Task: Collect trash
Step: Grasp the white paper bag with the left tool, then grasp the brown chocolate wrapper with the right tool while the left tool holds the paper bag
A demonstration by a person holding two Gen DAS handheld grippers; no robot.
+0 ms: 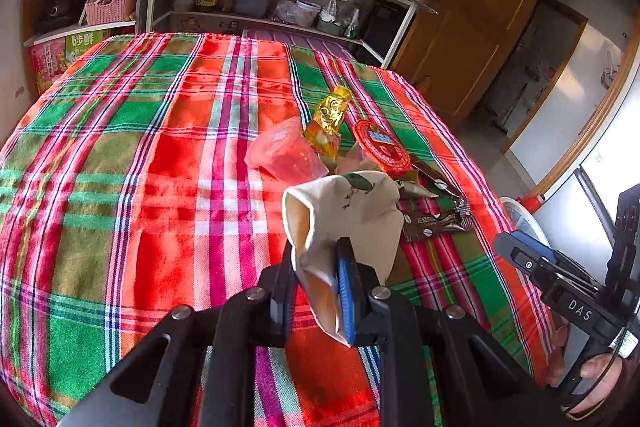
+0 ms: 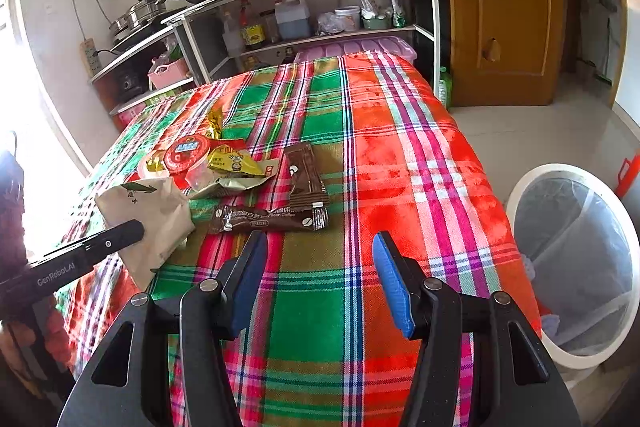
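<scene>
Left gripper pinched on light, crushable paper cup at its soft rim; right gripper gaping, empty.

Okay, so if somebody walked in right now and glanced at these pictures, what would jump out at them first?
Probably the loud red, green and pink plaid tablecloth covering the whole table. Next, the left hand-held gripper pinching a crumpled cream paper bag near the front edge, with a small heap of wrappers just behind it, including two brown coffee sachets. Off the table's right side, a white-rimmed trash bin waits on the floor.
</scene>
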